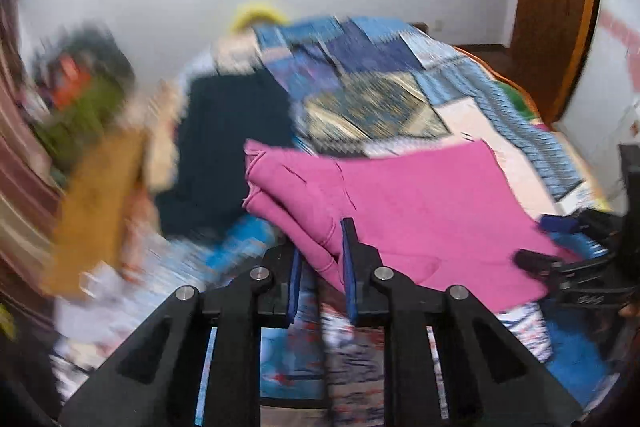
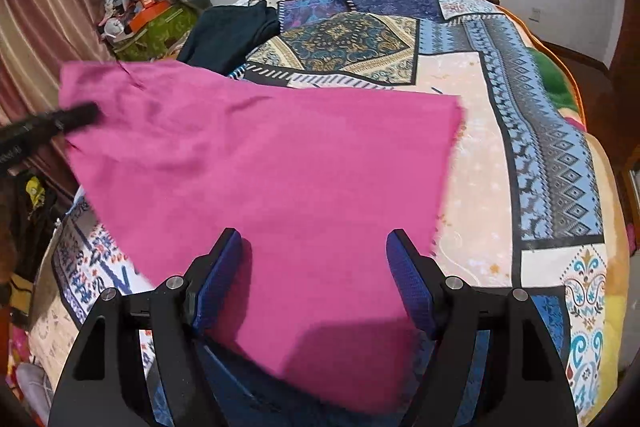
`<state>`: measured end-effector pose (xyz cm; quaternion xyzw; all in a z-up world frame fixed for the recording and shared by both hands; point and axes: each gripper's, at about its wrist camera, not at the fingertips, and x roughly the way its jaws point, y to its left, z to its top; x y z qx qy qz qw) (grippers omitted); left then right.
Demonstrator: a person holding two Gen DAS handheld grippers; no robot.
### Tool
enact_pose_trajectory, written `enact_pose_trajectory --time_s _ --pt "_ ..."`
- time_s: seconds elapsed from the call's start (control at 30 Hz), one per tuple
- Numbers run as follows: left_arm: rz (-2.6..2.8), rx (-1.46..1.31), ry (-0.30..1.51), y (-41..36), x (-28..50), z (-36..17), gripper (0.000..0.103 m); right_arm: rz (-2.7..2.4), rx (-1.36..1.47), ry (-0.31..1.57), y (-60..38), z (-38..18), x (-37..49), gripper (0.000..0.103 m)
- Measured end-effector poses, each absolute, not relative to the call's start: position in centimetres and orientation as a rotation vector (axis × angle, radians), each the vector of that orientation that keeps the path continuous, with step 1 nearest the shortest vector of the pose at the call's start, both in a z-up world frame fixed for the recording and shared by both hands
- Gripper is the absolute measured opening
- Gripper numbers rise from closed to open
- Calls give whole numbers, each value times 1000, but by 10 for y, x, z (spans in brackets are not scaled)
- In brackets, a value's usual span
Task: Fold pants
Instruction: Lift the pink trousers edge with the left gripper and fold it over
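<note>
Left tool [image 1: 322,267]: matte black angular linkage arms with triangular cut-outs, filling the lower centre of the frame. Round silver screws sit at the pivots, and flat blue pads line the inner fingers [image 1: 349,267]. Right tool [image 2: 314,283]: the same black frame and silver screws, with textured blue pads [image 2: 408,279].

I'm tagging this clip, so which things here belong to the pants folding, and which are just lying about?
Belongs to the job:
pink pants
left tongs, nearly shut around a fold of the pants
right tongs, open over them

Just lying about:
patterned bedspread
dark garment
clutter pile
striped curtain
</note>
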<state>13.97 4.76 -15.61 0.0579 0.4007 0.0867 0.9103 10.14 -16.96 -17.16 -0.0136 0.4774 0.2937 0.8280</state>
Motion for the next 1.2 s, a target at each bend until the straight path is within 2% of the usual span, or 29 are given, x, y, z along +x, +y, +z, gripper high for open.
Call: enact_pose_trajectory --time_s 0.23,0.5,0.77,1.2 --pt "174 262 740 21 137 -146 17 616 -13 1021 -174 -175 99 71" --pt "30 214 705 -13 159 -123 14 611 -16 1017 -175 -175 97 71" --pt "-116 121 748 -37 184 -120 12 616 9 1022 -177 -177 97 71" --pt "-304 -7 925 -55 199 -149 13 624 31 1033 -180 -177 98 71"
